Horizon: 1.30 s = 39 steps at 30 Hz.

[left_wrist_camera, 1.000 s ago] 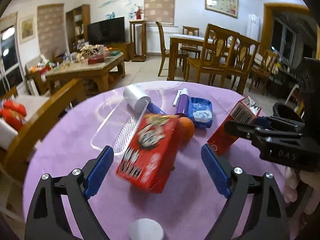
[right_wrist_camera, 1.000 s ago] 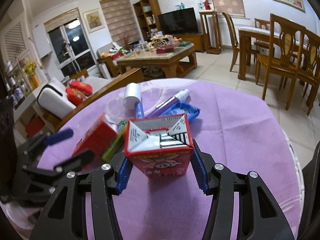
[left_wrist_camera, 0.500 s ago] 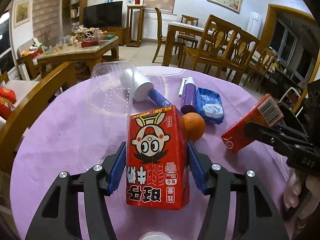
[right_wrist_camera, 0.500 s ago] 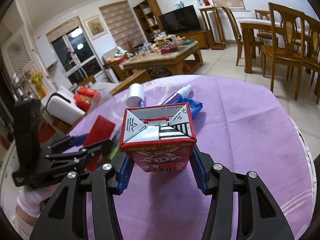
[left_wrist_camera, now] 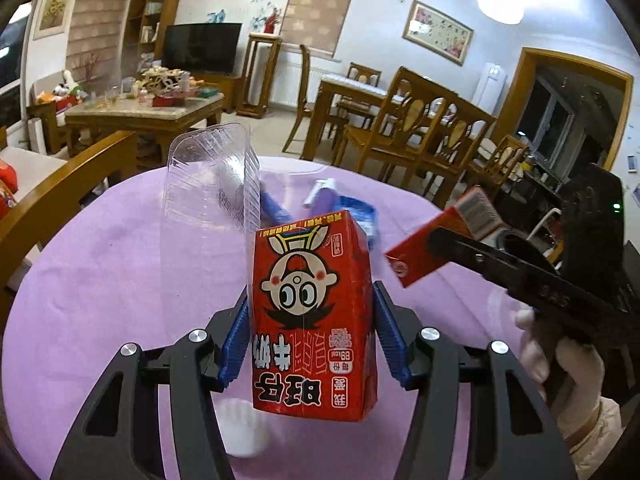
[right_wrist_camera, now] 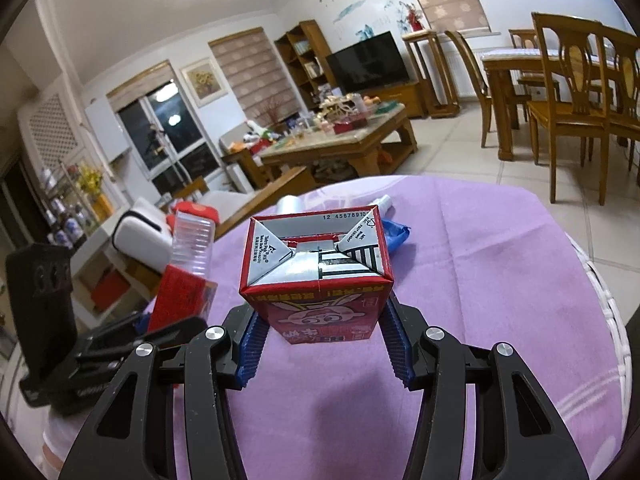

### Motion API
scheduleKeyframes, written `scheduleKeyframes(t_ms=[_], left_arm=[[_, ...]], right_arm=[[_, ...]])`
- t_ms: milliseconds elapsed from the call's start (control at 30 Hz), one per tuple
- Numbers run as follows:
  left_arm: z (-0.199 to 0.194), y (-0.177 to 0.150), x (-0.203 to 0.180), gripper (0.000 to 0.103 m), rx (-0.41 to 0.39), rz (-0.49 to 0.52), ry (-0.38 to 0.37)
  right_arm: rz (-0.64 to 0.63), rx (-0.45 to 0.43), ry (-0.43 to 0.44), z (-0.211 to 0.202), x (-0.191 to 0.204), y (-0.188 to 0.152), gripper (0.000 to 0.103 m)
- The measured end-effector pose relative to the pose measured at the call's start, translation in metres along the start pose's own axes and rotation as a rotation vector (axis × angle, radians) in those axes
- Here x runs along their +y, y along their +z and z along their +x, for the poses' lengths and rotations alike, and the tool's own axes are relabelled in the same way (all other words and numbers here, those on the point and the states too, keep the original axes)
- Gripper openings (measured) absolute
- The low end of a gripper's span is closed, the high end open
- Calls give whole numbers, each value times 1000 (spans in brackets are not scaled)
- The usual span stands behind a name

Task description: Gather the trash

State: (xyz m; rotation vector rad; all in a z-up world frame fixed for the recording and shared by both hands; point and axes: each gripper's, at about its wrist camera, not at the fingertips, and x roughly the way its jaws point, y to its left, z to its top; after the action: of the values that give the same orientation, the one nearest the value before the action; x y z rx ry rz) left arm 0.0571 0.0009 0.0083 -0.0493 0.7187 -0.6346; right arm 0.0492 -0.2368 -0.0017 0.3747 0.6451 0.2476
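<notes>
The tablecloth (left_wrist_camera: pixel 100 264) is plain lilac purple. The carton (left_wrist_camera: pixel 314 312) in the left gripper (left_wrist_camera: pixel 312 340) is bright red, printed with a cartoon face in white and black with pink cheeks, and black-and-white lettering. The second carton (right_wrist_camera: pixel 316 276) in the right gripper (right_wrist_camera: pixel 322 344) is red too, its folded top silver-white with black stripes. Both grippers have black arms, silver screws and blue ribbed pads (left_wrist_camera: pixel 234 344). The tray (left_wrist_camera: pixel 208 192) is clear plastic. A blue wrapper (right_wrist_camera: pixel 394 234) lies beyond. The cup (left_wrist_camera: pixel 242 428) is white.
</notes>
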Motion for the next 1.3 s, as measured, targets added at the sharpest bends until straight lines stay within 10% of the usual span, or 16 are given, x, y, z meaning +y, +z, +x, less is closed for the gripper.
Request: scheduleKeyframes(t_ms=[833,1133,1300], left_arm=[[50,15,9,77,159,-55,109],[48,3,40,17,146,-170,36],[23,2,42,16,51,-185,-10]], right_arm=[[42,44,28,-35,-4,-11,52],[46,46,39,-36,-3,-9,52],[48,21,44,-40,-4,-9,52]])
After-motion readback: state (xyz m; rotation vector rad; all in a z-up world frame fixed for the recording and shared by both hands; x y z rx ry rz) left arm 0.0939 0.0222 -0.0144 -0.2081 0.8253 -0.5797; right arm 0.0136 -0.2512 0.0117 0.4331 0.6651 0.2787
